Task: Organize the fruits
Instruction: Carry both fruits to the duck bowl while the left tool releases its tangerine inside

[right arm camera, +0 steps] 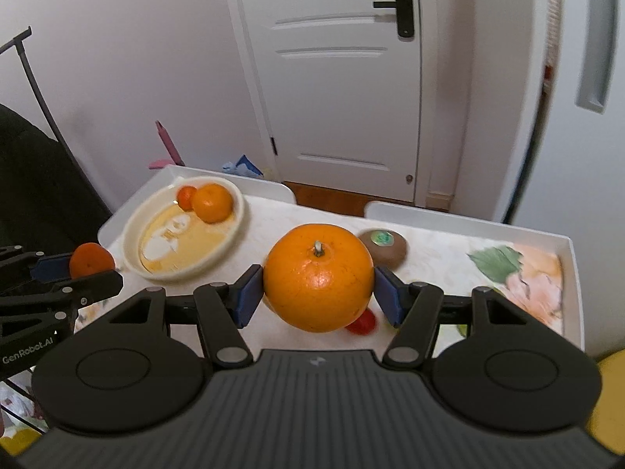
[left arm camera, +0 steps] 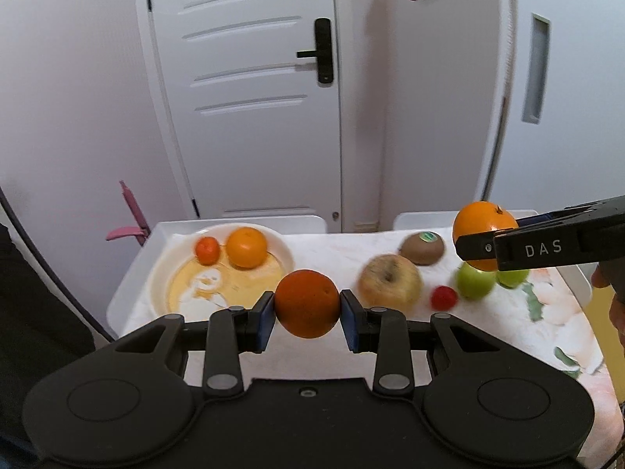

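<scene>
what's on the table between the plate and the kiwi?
Nothing: bare tablecloth between the plate and the kiwi, clearest in the right wrist view. The big orange overlapping that stretch is held up in the right gripper.

My left gripper (left arm camera: 306, 305) sits low in the frame's centre, pads clamped on a tangerine (left arm camera: 306, 304); my right gripper (right arm camera: 318, 279) likewise grips an orange (right arm camera: 318, 277).

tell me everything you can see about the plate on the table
The plate is round, cream-white and glossy, ceramic by its look, with a raised rim and a yellowish centre bearing a white printed figure. It lies flat at the table's far left corner. A small tangerine and an orange rest in it, side by side at its far edge.
</scene>
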{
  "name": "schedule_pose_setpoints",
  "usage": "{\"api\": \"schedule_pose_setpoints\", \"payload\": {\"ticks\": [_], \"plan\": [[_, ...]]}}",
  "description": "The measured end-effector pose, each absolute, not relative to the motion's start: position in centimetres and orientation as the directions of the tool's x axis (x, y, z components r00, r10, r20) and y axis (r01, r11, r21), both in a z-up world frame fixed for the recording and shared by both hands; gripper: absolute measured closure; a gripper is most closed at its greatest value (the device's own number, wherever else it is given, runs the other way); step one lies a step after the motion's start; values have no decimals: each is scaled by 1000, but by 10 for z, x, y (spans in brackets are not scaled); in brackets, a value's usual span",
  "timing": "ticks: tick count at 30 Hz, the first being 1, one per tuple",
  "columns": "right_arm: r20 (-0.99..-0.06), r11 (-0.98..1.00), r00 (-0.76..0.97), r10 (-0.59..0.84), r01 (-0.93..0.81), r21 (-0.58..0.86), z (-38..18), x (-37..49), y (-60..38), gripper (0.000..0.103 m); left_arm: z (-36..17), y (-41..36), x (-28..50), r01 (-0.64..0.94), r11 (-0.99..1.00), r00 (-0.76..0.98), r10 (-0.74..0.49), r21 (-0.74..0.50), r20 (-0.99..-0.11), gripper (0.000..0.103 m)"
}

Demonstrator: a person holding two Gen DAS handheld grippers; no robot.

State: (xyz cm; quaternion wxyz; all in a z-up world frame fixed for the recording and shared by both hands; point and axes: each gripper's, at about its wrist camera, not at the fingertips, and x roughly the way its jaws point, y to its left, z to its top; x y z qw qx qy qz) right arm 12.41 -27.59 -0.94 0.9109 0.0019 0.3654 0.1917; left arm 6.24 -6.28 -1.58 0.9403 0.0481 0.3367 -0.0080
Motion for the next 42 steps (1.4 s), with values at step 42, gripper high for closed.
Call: {"api": "schedule_pose_setpoints", "payload": {"ticks": [42], "plan": [[-763,970,606,223,-219,109,-55,225,-109,27,-110,100,237,221,971,618,-70,88,-783,64]]}}
